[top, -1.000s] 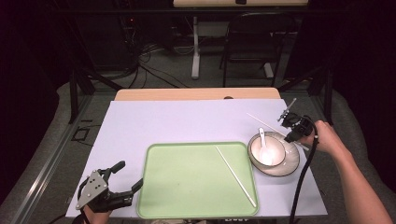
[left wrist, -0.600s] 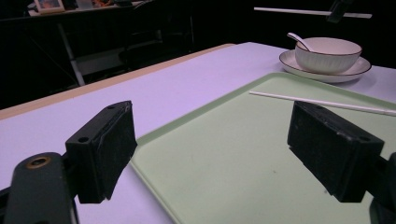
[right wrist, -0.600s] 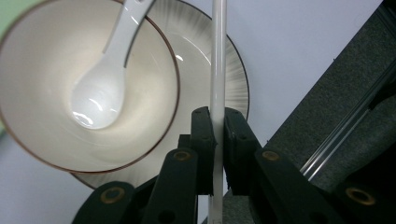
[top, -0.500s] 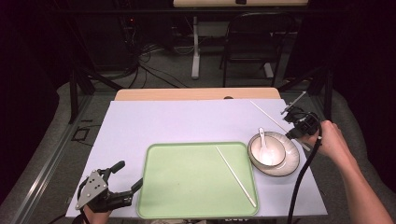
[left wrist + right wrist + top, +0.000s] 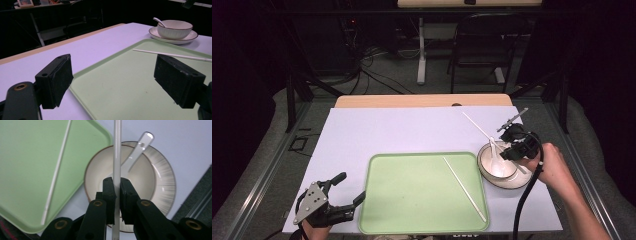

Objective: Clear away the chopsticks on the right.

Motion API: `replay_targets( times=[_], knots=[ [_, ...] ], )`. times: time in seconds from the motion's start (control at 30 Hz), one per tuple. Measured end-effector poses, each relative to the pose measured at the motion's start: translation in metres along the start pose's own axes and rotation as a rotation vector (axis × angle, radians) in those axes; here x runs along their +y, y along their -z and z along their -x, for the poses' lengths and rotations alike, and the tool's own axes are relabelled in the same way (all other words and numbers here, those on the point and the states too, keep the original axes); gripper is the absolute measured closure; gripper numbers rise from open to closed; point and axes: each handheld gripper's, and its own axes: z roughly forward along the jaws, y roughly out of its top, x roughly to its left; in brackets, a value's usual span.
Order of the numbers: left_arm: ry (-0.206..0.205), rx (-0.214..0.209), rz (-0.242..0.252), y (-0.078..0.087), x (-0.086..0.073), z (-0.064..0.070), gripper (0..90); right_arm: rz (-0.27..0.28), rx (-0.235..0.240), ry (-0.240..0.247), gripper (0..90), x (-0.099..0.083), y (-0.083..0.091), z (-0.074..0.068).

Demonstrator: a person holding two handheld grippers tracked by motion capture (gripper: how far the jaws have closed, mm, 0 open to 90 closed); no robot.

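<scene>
A green tray [image 5: 412, 200] lies on the white table with one white chopstick [image 5: 464, 189] slanting across its right side. To its right, a cream bowl [image 5: 497, 167] holding a white spoon [image 5: 137, 147] stands on a plate [image 5: 165, 185]. My right gripper [image 5: 507, 150] hovers over the bowl, shut on a second white chopstick [image 5: 117, 150] whose long end points to the far left [image 5: 477, 127]. My left gripper [image 5: 349, 187] rests at the table's near left corner beside the tray, open with nothing between its jaws [image 5: 116, 80].
A bare wooden strip [image 5: 422, 101] runs along the table's far edge. Behind it stand a black chair [image 5: 482, 45] and a desk leg [image 5: 421, 50], with cables on the floor. The right gripper's cable [image 5: 524, 205] trails over the near right of the table.
The right gripper has shifted a little left and nearer with its chopstick, now over the bowl. The left gripper has not moved.
</scene>
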Motion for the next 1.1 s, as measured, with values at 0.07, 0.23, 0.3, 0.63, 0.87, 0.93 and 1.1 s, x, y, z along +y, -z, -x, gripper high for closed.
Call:
replay_targets(
  times=[0.07,0.23,0.3,0.63,0.87,0.93,1.1],
  knots=[
    [-0.001,-0.001,-0.002,0.000,0.000,0.000,15.4,0.027,0.011,-0.001,84.0,-0.001,-0.005,-0.009],
    [0.001,0.001,-0.003,0.000,0.000,0.000,15.4,0.035,0.047,0.005,84.1,-0.003,-0.011,-0.027],
    [0.000,0.000,0.000,0.000,0.000,0.000,15.4,0.050,0.067,0.010,84.1,-0.004,-0.019,-0.035],
    [0.001,0.000,0.001,0.001,0.000,0.000,15.4,-0.004,0.092,0.014,84.1,-0.003,-0.042,-0.067],
    [0.000,-0.002,-0.001,0.000,0.000,0.000,15.4,-0.021,0.119,-0.038,84.1,-0.013,-0.070,-0.077],
    [0.000,0.001,0.000,0.000,0.000,0.000,15.4,-0.054,0.119,-0.042,84.1,-0.015,-0.075,-0.079],
    [-0.001,-0.001,-0.001,0.000,0.000,0.000,15.4,-0.076,0.135,-0.080,84.1,-0.022,-0.099,-0.082]
  ],
)
